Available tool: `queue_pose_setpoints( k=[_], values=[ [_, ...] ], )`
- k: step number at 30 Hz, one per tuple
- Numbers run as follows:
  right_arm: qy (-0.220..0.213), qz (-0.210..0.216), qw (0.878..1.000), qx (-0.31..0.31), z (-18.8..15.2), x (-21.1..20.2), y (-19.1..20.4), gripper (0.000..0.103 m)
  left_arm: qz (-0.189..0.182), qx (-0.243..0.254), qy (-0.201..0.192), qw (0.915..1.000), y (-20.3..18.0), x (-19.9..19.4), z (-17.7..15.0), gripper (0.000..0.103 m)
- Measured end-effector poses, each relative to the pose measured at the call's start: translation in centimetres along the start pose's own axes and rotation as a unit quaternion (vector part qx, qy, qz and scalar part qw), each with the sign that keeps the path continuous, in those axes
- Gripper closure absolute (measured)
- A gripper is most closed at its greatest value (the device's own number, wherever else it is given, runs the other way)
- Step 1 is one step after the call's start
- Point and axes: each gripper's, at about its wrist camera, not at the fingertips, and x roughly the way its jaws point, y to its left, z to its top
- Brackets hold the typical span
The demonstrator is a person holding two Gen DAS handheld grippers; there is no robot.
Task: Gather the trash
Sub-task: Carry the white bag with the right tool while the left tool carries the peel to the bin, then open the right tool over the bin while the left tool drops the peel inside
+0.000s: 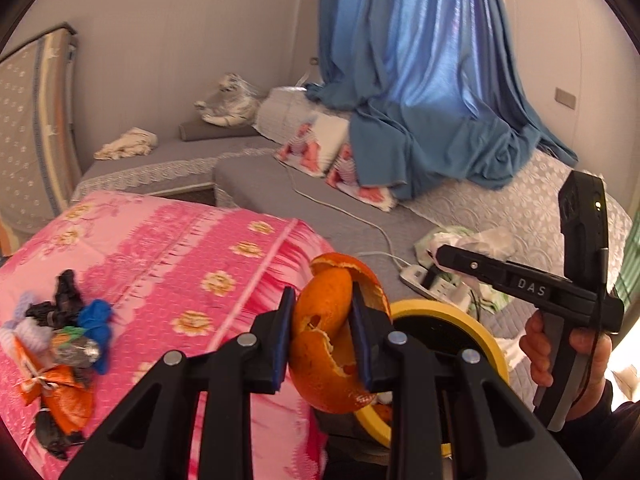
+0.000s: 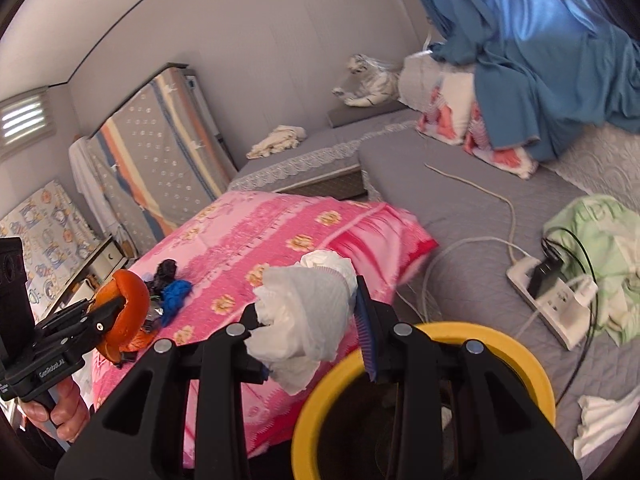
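My left gripper [image 1: 320,334] is shut on a curled orange peel [image 1: 328,344], held just left of the yellow-rimmed bin [image 1: 460,312]. The right wrist view shows that same peel [image 2: 126,312] at the lower left. My right gripper [image 2: 310,316] is shut on a crumpled white tissue [image 2: 304,312], which hangs at the left edge of the bin [image 2: 448,330]. From the left wrist camera the right gripper [image 1: 434,254] appears side-on above the bin, gripped by a hand [image 1: 568,360]. A pile of trash [image 1: 60,340] lies on the pink quilt [image 1: 180,264], with wrappers, black scraps and a blue piece.
A white power strip [image 2: 552,300] with plugs and cables lies on the grey bed cover [image 2: 460,200] right of the bin. A green cloth [image 2: 600,248] and white paper [image 2: 604,416] lie nearby. Blue curtains [image 1: 420,80] drape over pillows at the back. A mattress [image 2: 160,148] leans on the wall.
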Motion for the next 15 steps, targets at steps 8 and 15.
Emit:
queue_pose_setpoints(
  k=[8,15],
  values=[
    [0.017,-0.033,0.999,0.037,-1.9,-0.1,-4.1,0.071,-0.037,0.034,0.041,0.9979,-3.6,3.9,-1.0,0.078],
    [0.033,-0.067,0.995,0.061,-3.5,0.1,-7.0,0.071,-0.056,0.045,0.07,0.995,-5.8,6.5,-1.9,0.078]
  ],
)
